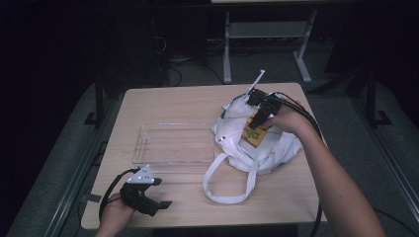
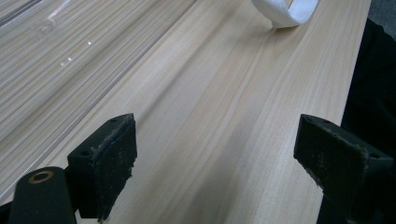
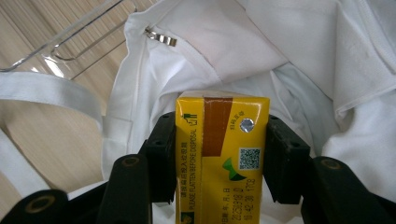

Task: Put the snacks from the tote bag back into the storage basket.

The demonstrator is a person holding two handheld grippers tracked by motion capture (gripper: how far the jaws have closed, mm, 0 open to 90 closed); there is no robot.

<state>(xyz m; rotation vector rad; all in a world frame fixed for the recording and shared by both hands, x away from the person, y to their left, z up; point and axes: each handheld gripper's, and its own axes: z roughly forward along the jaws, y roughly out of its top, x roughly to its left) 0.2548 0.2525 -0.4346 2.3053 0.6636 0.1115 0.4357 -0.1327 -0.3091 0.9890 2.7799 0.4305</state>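
Right gripper (image 3: 219,154): jaws clamped on both sides of yellow drink carton (image 3: 220,158), held above open white cloth bag (image 3: 299,56). Left gripper (image 2: 215,158): jaws wide apart, nothing between, low over wooden table (image 2: 224,107) beside clear plastic tray (image 1: 173,143).

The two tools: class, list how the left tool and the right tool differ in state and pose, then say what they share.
The left tool has its jaws wide apart with nothing between them; the right tool is shut on a yellow drink carton. The left tool sits low at the table's near edge, beside the clear tray; the right tool is over the white bag. Both have black padded jaws and are hand-held.
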